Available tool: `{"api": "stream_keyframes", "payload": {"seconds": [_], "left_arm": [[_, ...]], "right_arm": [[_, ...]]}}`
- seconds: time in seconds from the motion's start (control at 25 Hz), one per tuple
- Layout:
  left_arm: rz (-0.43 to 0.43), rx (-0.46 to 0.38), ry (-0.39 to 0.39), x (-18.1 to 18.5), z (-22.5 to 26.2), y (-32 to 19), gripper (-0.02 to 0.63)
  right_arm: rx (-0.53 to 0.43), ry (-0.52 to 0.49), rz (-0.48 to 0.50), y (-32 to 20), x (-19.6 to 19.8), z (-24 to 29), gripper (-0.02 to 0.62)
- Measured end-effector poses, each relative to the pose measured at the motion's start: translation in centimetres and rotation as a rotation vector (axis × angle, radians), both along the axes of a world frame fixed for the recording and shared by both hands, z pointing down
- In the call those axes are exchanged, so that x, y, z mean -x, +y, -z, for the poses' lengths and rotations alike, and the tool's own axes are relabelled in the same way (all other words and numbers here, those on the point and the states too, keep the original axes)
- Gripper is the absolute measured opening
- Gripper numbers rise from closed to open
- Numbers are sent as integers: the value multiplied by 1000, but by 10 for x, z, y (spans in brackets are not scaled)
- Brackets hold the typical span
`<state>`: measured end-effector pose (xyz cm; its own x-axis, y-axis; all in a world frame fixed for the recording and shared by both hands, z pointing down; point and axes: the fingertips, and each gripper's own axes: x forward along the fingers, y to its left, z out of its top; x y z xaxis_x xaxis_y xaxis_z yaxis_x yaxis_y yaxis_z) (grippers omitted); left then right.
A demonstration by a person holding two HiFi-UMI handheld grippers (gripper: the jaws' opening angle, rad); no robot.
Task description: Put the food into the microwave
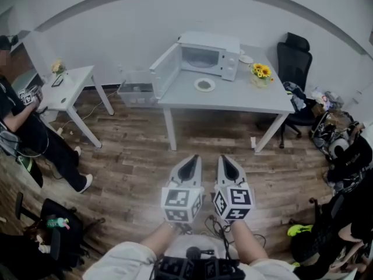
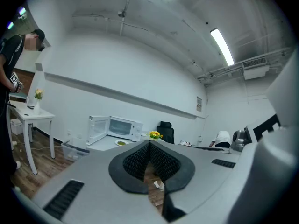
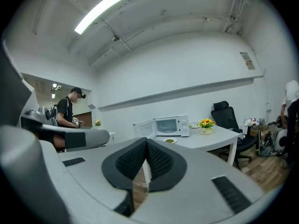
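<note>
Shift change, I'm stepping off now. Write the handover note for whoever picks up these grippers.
Grippers: left gripper shut and empty; right gripper shut and empty. They sit side by side over the floor, well short of the table.
Things: the microwave stands on the table with its door swung open. The plate of food lies on the table in front of it, outside.
Done: door is open.
Left: walk up, grip the plate, set it inside the microwave, then probably close the door.
</note>
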<state>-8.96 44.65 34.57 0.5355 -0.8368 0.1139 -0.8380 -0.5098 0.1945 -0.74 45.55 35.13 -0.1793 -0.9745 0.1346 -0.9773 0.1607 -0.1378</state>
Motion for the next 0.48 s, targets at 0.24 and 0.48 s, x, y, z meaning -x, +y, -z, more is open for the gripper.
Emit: {"api": "stream_keyframes", "payload": {"seconds": [0.24,0.48], "left_arm": [[-10,9,-1,8,-3,-18,9],[-13,24,-8,11,-9,-38,9]], "right_arm": [[7,13,-34,-16,2,-3,21],[2,27,-49,-34,1,-4,21]]}}
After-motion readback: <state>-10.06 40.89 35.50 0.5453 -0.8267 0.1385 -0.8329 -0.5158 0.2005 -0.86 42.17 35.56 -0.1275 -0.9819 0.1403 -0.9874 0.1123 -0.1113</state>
